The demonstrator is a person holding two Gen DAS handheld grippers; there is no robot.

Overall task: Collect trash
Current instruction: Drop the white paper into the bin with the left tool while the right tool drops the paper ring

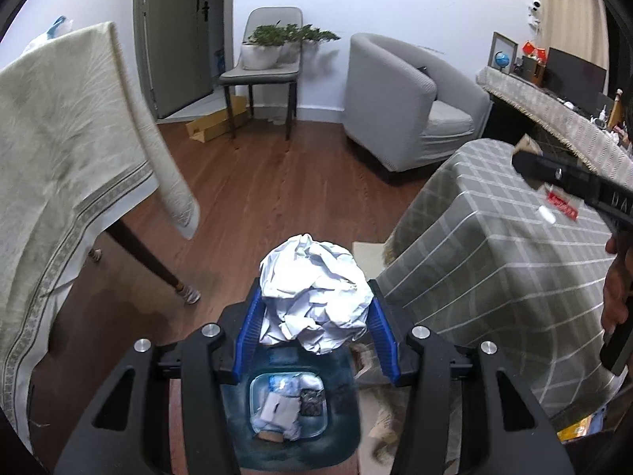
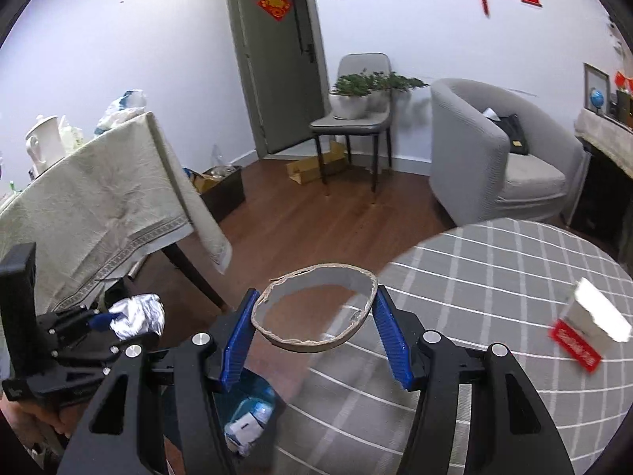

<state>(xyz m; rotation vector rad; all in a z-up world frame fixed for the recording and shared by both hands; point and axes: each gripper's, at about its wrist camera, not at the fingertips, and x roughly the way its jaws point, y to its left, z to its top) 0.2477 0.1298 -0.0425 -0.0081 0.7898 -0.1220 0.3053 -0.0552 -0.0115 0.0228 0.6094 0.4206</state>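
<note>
Gripping a ball of crumpled white paper (image 1: 316, 297), the left claw (image 1: 315, 340) has its blue pads clamped against both sides of the wad, which hangs above an open bin (image 1: 289, 407) on the floor, already holding scraps. The right claw (image 2: 314, 336) is clamped on a torn cardboard ring (image 2: 314, 308), squeezed into an oval between its pads, out over the near-left edge of the round desk (image 2: 494, 277). That desk wears a grey cloth with a white check, and a small white and red box (image 2: 585, 328) lies on it toward the right. The bin shows again low in the right wrist view, just left of the desk, with white paper inside. Across the dark wooden floor (image 1: 257, 182), a second desk (image 1: 59, 138) on the left is draped in a pale cream cloth with a patterned border, and a white teapot (image 2: 41, 140) stands on it. Far across the room a grey door (image 2: 273, 59) is set in a white wall, beside a grey chair (image 2: 352, 118) carrying potted plants (image 2: 356, 91), with a grey armchair (image 1: 411, 103) to the right. Flat cardboard (image 1: 217, 120) lies on the floor under the chair.
</note>
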